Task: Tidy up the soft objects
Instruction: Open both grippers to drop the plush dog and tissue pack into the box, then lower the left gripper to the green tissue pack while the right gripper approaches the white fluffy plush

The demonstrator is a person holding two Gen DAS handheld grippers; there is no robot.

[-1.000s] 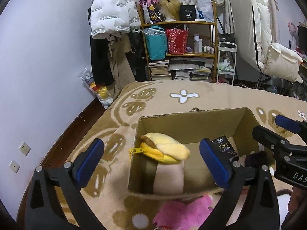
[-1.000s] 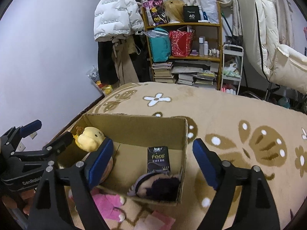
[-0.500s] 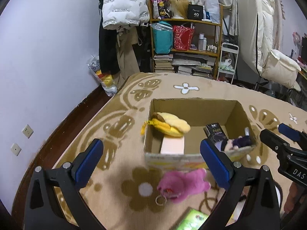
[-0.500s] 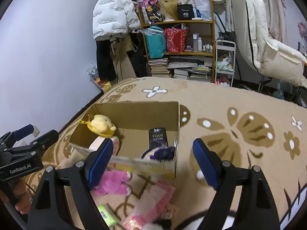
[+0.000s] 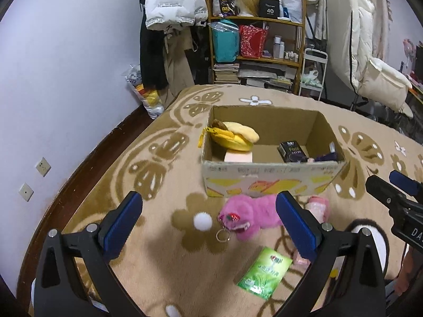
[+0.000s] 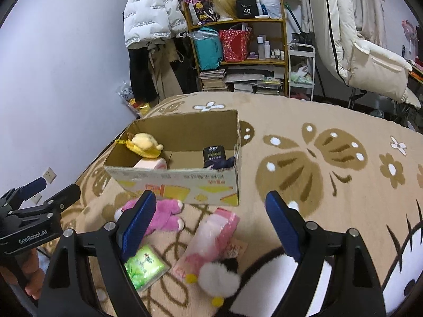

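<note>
Beige carpet (image 5: 164, 251) under left claw (image 5: 208, 222) and right claw (image 6: 208, 224), both spread wide, empty.

I pull both tools back from the cardboard box (image 5: 272, 177); the left tool (image 5: 208, 227) and right tool (image 6: 211, 224) now hover above the pink plush (image 5: 251, 212), green packet (image 6: 145, 265) and pink packet (image 6: 211, 237), newly revealed near me.

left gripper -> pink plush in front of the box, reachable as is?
Probably yes. The left gripper is open and empty, and the pink plush lies on the carpet just ahead between its fingers, outside the cardboard box. Nothing covers it; the green packet lies nearer, off to one side.
</note>
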